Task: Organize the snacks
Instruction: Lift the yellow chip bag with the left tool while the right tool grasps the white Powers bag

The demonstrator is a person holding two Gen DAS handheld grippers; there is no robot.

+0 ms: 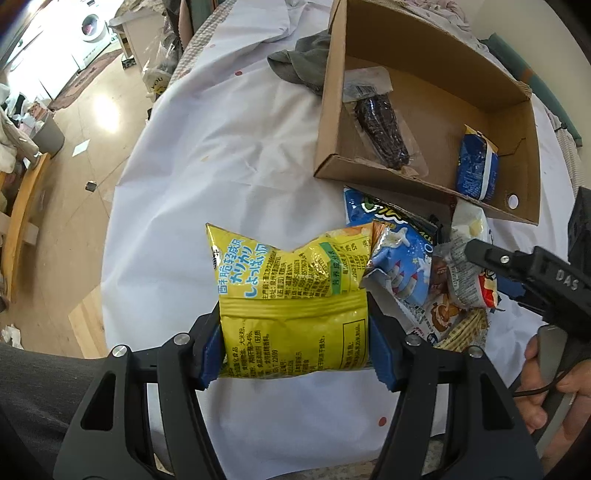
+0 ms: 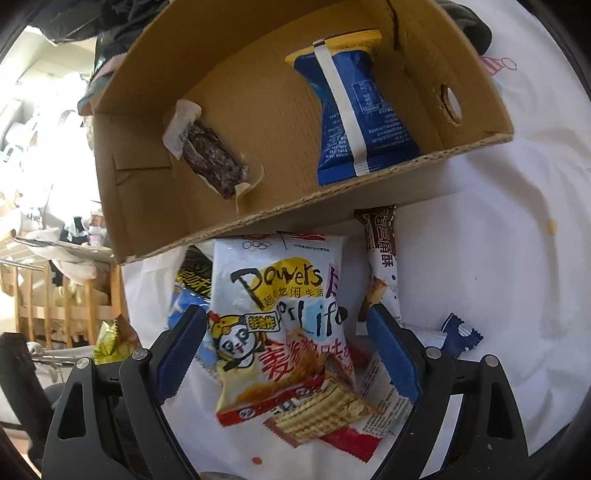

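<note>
We clamped the yellow bag in our left gripper; the box lay at one o'clock. Our right gripper gaped, empty, astride the white packet.

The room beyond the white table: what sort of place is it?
Probably a lived-in home. A washing machine stands at the far wall, a grey bin sits on the wood-look floor, and a wooden rack holds household clutter.

The left gripper clamps a yellow snack bag above the white tablecloth; a cardboard box beyond holds 2 packets.
</note>
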